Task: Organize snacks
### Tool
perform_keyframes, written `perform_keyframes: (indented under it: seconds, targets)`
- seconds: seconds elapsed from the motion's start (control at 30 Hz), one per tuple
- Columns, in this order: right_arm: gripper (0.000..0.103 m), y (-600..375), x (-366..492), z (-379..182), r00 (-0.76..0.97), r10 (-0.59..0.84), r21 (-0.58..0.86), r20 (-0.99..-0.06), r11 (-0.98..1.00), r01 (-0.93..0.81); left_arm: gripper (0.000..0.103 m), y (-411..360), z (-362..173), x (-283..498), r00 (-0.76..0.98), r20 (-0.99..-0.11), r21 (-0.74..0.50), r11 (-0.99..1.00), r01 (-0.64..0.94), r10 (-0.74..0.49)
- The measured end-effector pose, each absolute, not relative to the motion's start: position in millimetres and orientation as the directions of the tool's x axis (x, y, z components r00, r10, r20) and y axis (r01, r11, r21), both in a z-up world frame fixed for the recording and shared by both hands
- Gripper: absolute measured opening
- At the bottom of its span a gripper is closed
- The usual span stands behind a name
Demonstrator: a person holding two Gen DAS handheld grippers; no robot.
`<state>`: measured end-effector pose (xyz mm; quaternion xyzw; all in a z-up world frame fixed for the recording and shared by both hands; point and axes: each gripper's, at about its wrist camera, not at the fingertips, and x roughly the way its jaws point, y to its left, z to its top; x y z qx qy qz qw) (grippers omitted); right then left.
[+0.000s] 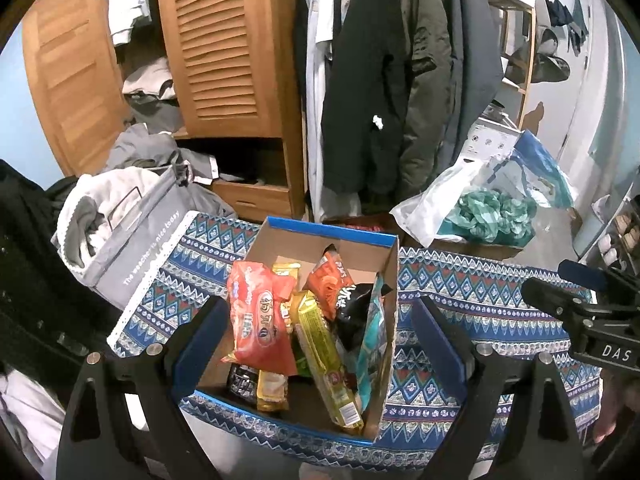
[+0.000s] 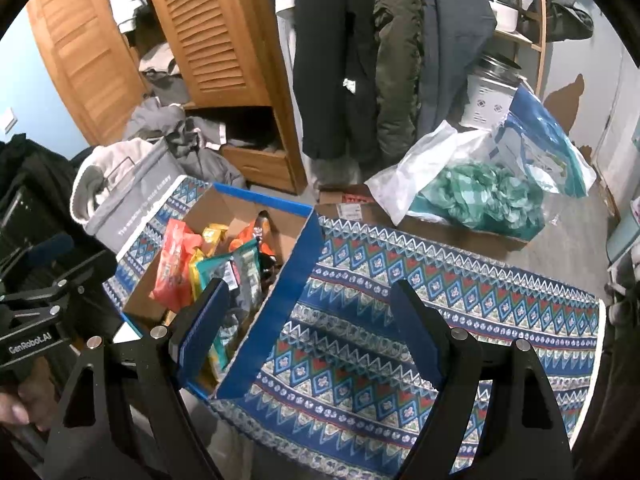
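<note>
Snacks sit boxed below your left claw.
Your left gripper, spread and empty, hangs over the blue-rimmed cardboard box; the spread right gripper straddles its wall.

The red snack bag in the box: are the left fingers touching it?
Apart. In the left wrist view the left gripper stands open, its fingers either side of the cardboard box, with the box floor showing between the left one and the red snack bag.
</note>
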<state>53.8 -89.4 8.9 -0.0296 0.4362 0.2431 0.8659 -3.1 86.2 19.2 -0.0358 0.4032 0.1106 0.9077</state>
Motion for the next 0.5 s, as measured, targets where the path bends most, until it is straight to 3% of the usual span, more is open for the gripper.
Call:
perform_keyframes:
  seconds: [0.5]
  targets:
    - [0.082,-89.7,51.5,8.0,0.5,0.392,0.158,-0.773,0.881,-0.447,0.094,81.3,20.6,-5.5,0.657,-0.738,0.022,0.979,-0.202,0.152]
